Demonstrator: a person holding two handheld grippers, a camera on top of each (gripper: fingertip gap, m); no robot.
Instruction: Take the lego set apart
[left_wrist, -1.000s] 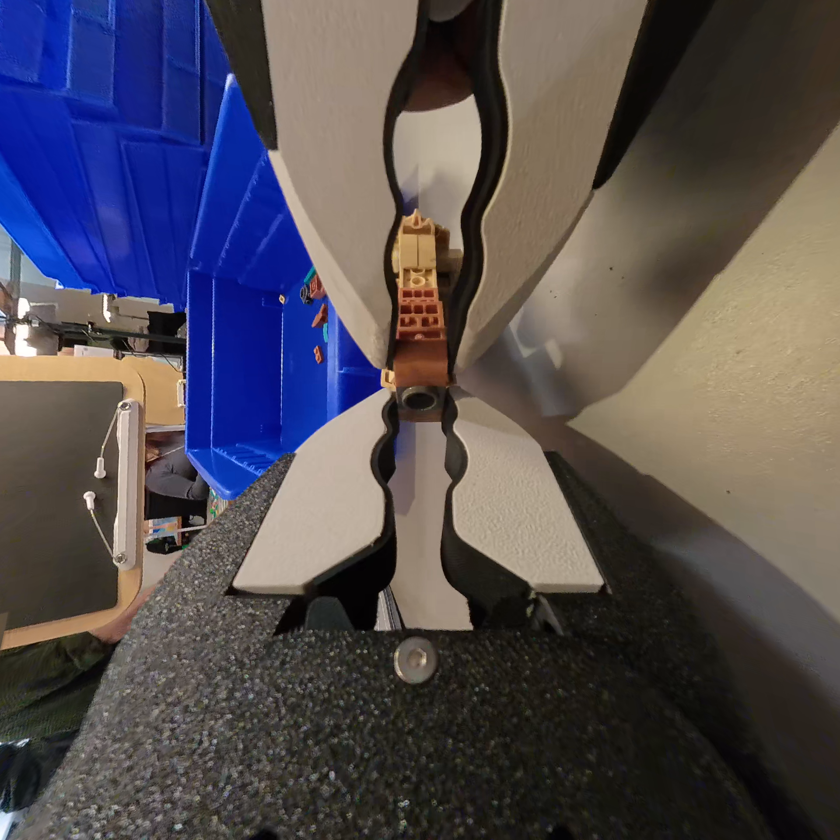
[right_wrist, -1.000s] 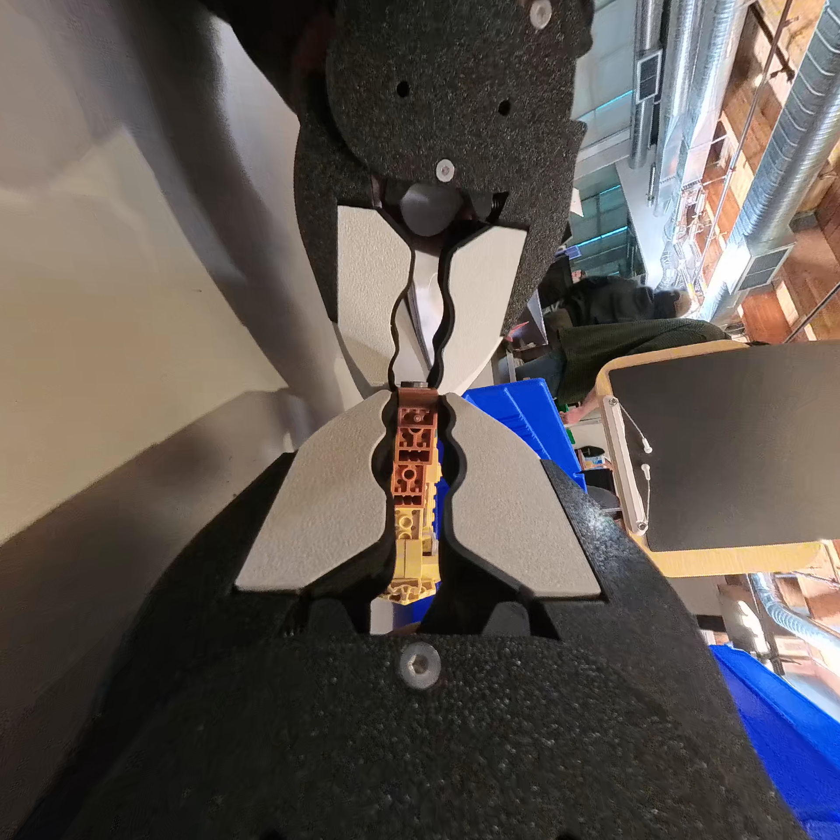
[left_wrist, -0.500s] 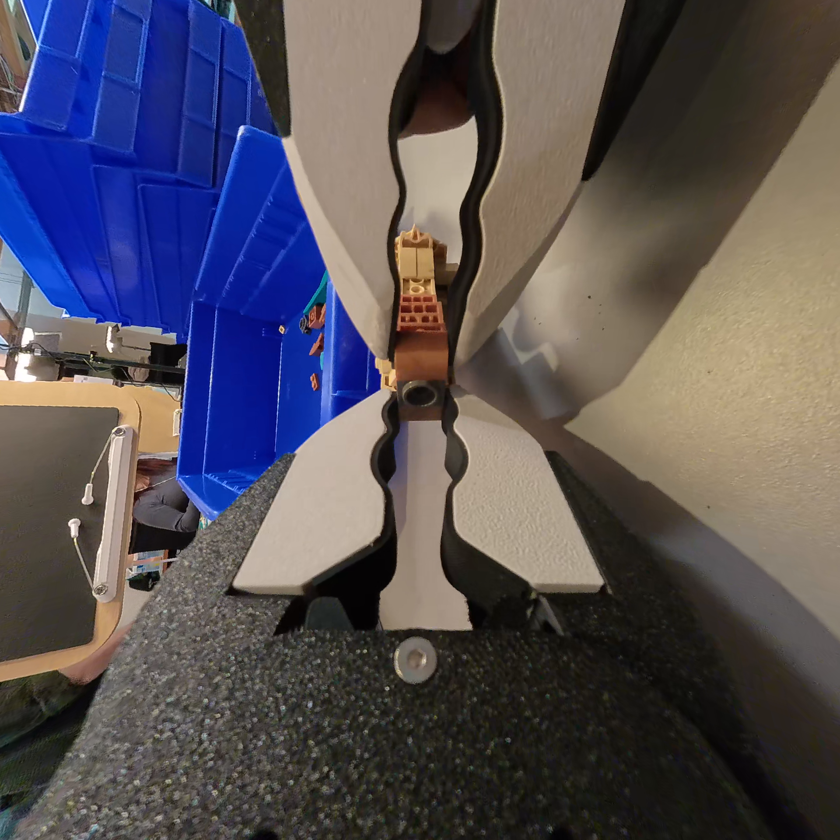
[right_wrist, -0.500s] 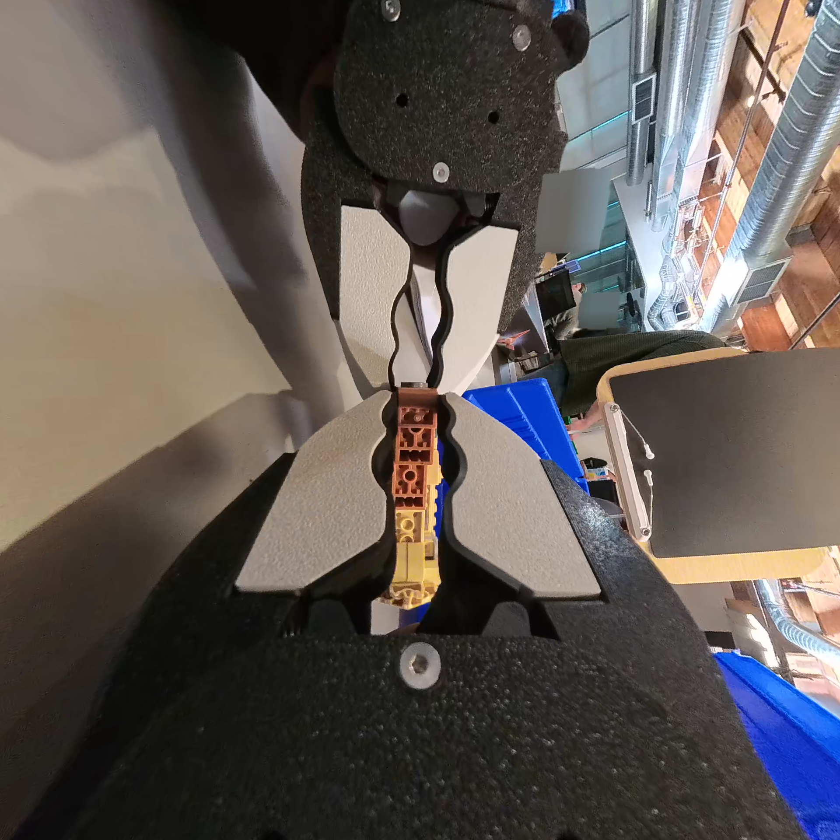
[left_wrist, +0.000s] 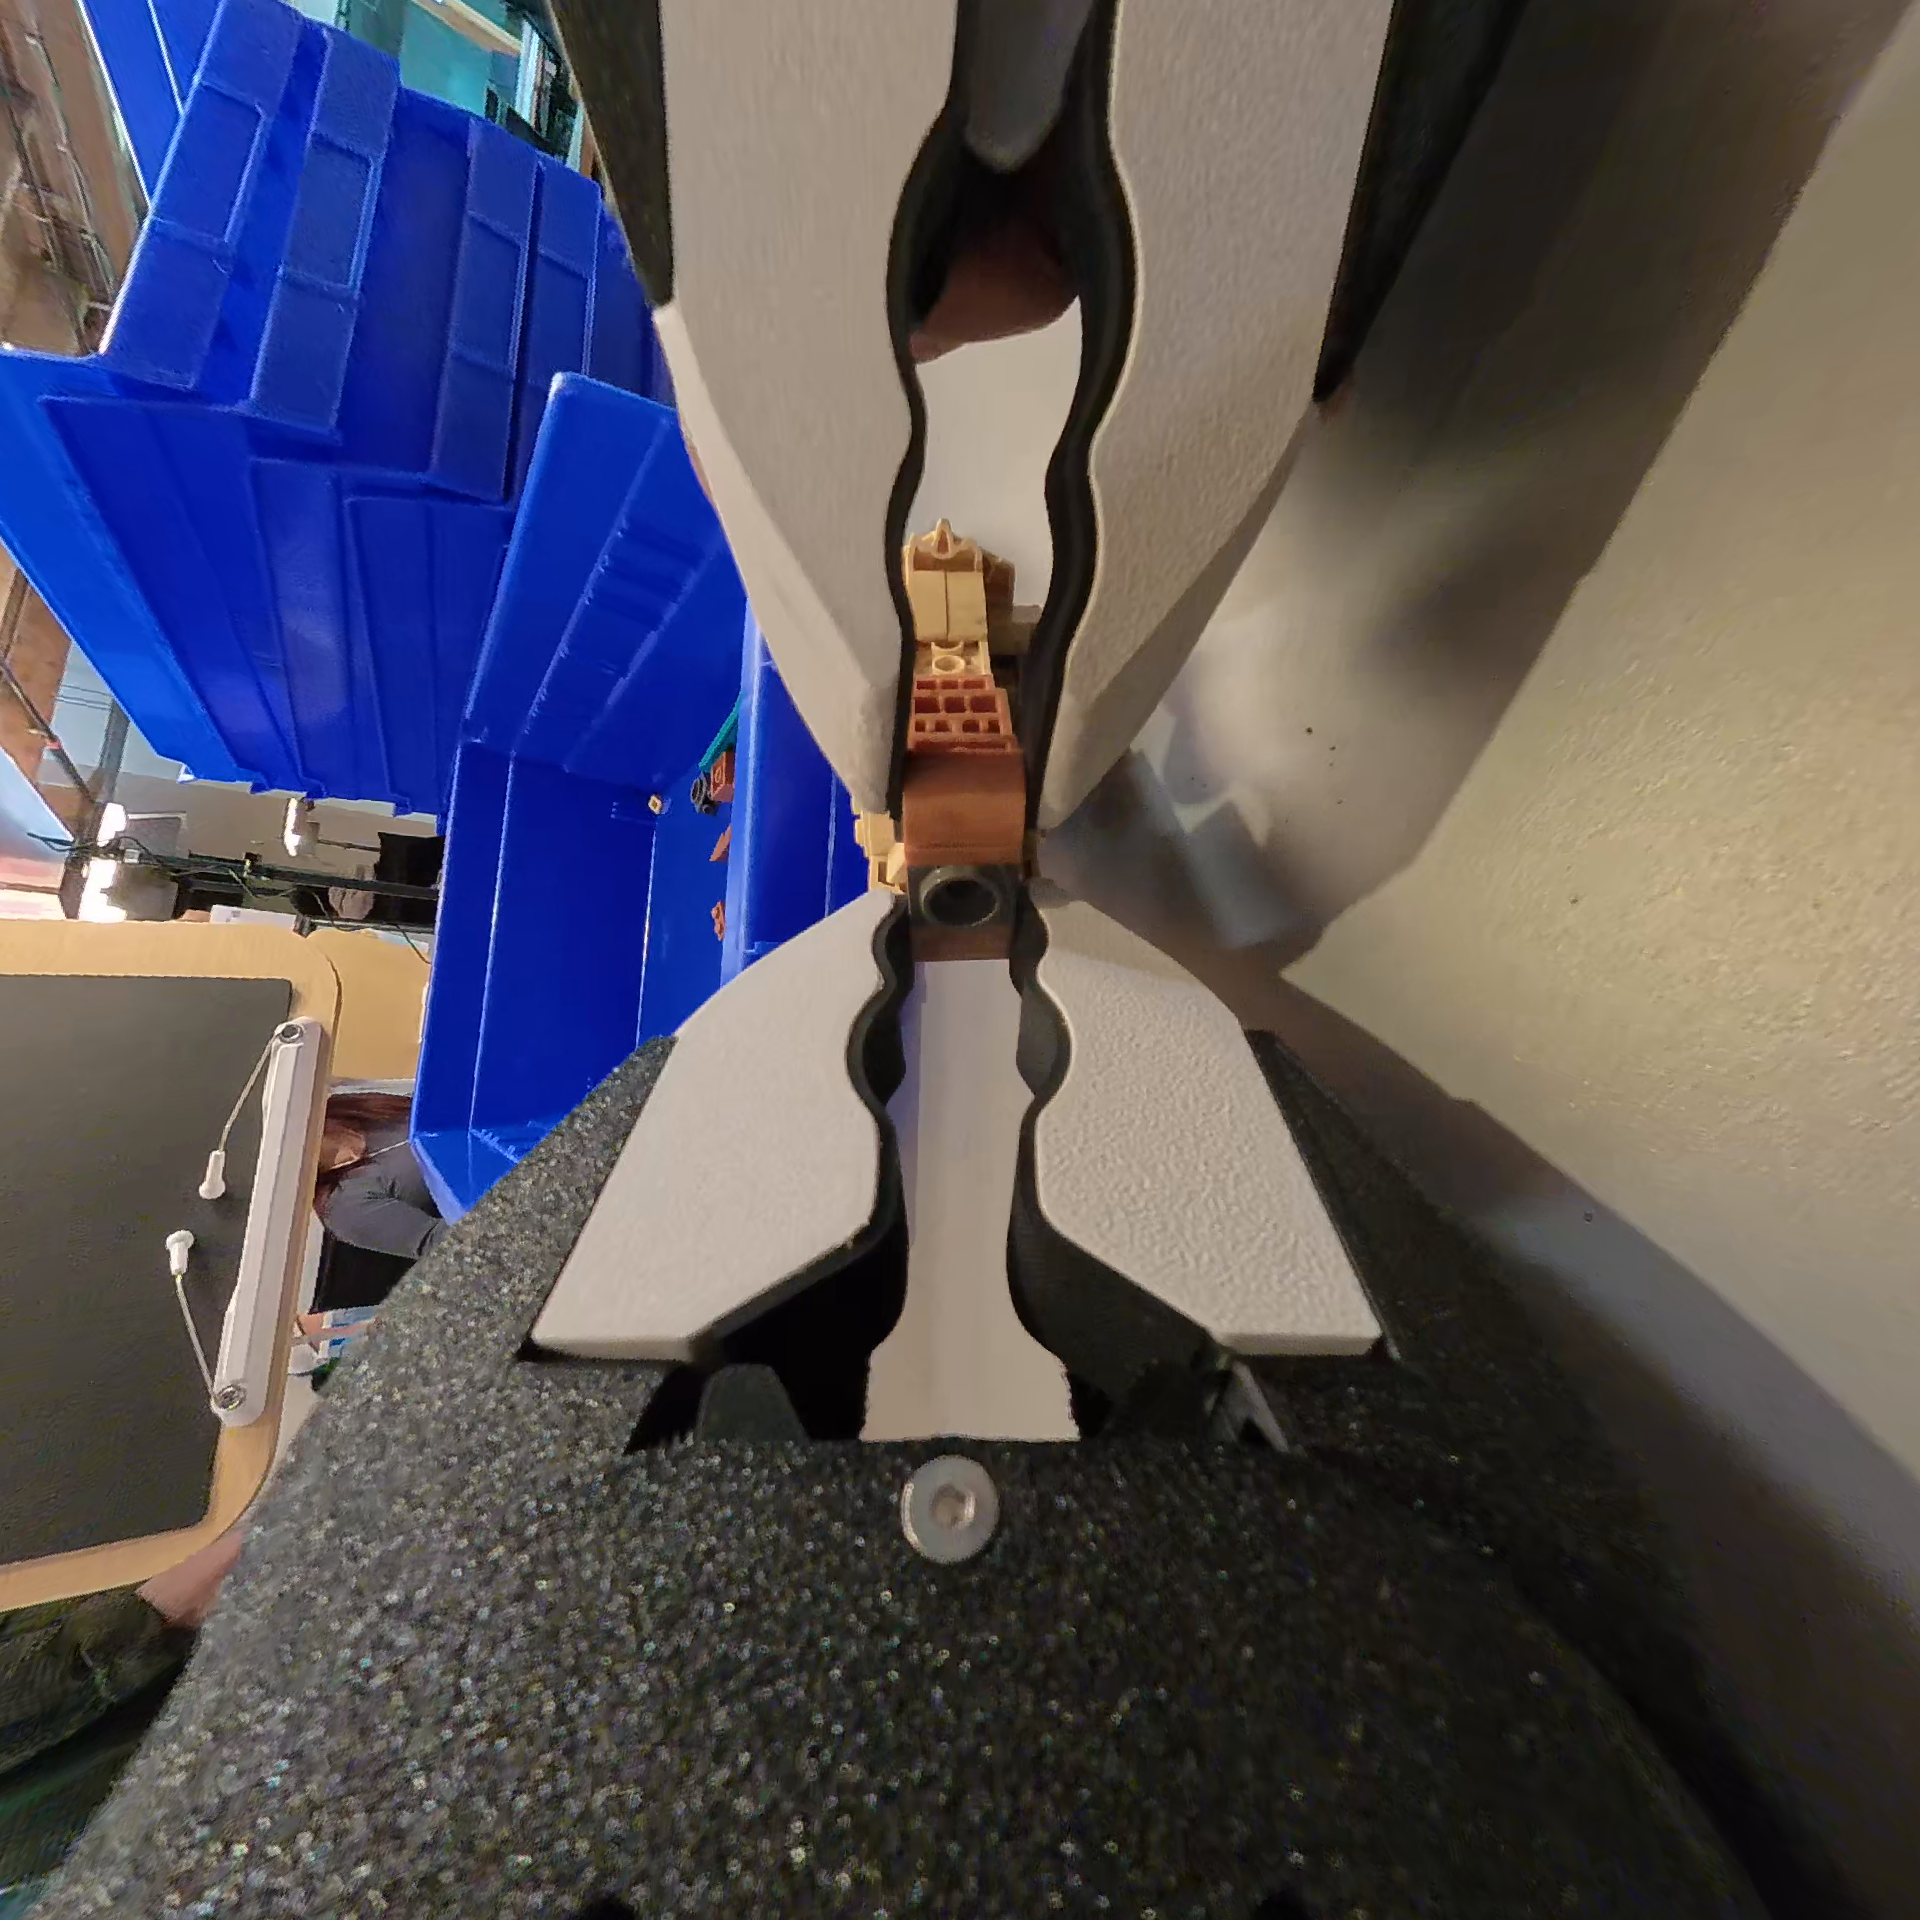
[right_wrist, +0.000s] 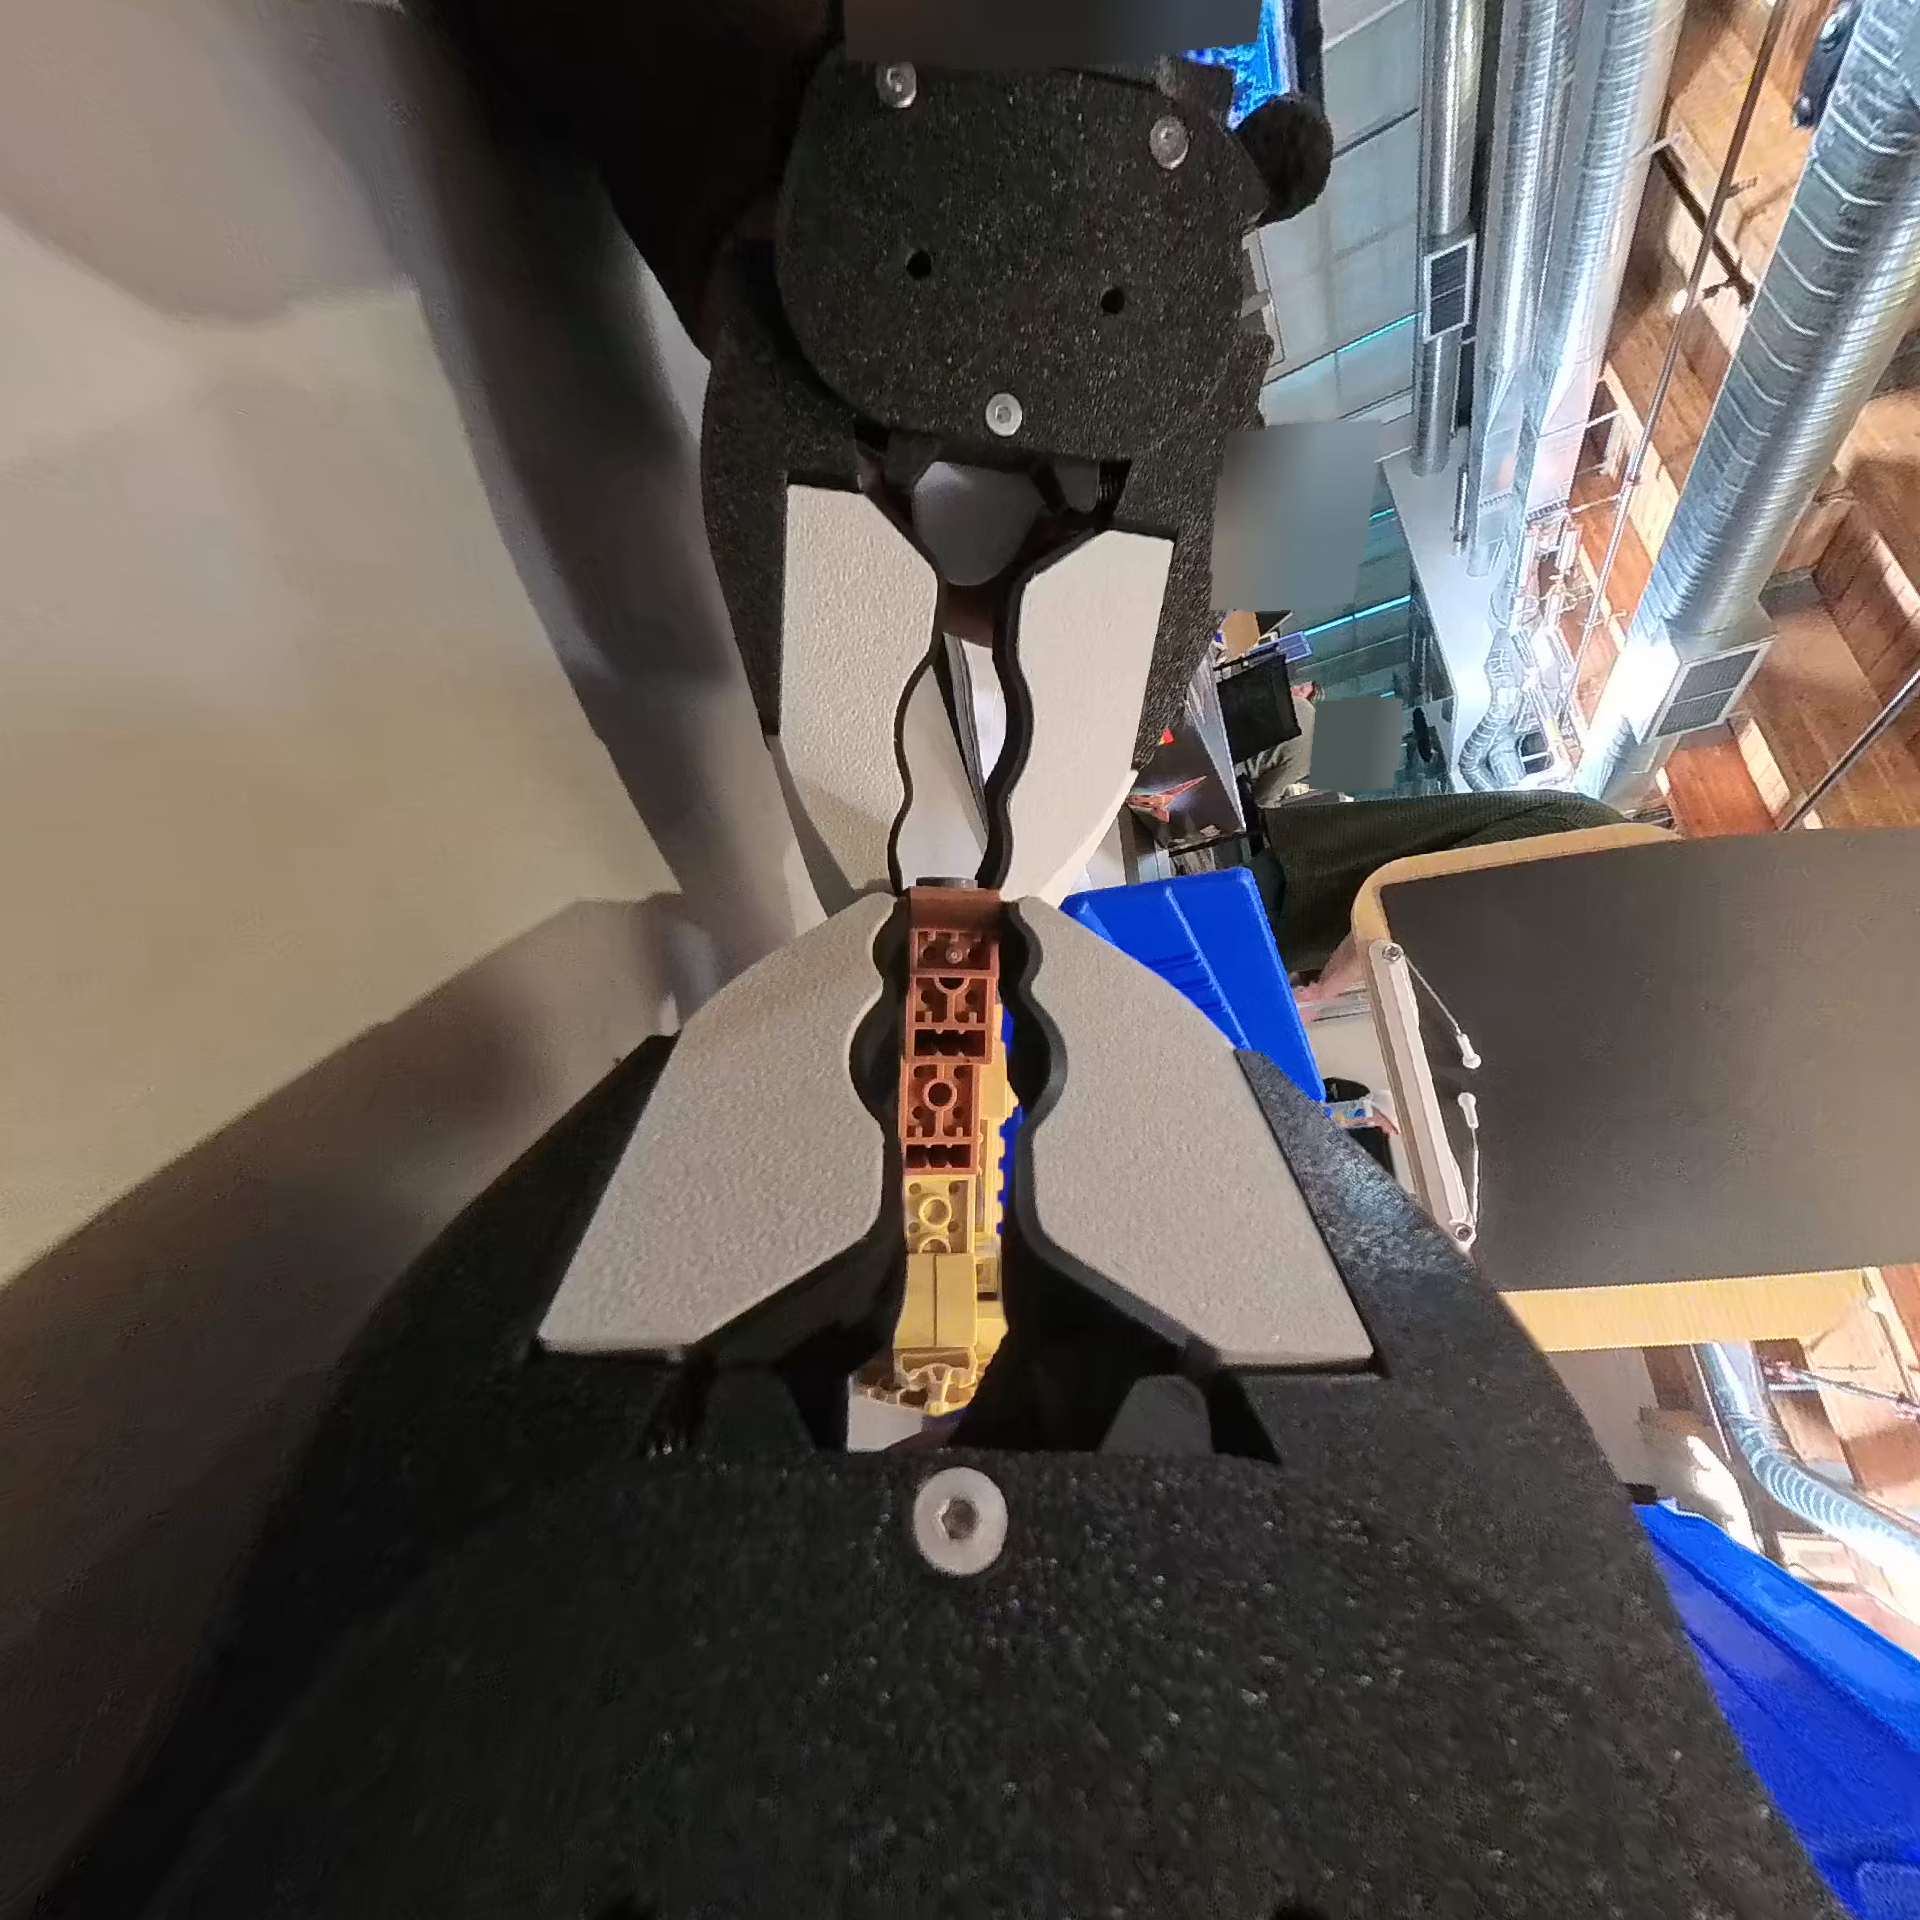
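No legible txt, labels or nos. on any surface; nothing readable.

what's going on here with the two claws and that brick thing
Two handheld claws meet tip to tip on one small toy-brick build, brown at one end and tan at the other. The right claw has most of it clamped between its fingers. The left claw pinches the brown end with a grey round piece. Blue bins stand behind.
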